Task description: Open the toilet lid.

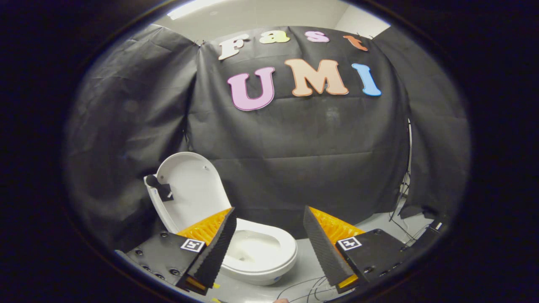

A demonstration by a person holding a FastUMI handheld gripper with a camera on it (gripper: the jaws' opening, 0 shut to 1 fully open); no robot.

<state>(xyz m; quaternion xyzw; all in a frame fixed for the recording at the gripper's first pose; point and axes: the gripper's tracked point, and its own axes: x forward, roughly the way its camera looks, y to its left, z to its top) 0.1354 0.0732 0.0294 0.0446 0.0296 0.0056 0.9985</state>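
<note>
A white toilet (257,252) stands on the floor against the black cloth wall. Its lid (191,189) is raised upright, leaning back toward the wall, and the bowl and seat lie uncovered. A small black patch (160,188) sits on the lid's left edge. My gripper (269,219) is open, with a wide gap between the fingers and nothing held. It hangs above and in front of the toilet. The left finger (217,246) overlaps the bowl's left side; the right finger (322,248) is to the right of the bowl.
Black cloth (316,160) drapes the booth behind and beside the toilet. Thin cables (303,288) trail across the grey floor in front of the toilet, and more wires (404,185) hang at the right by a dark object on the floor.
</note>
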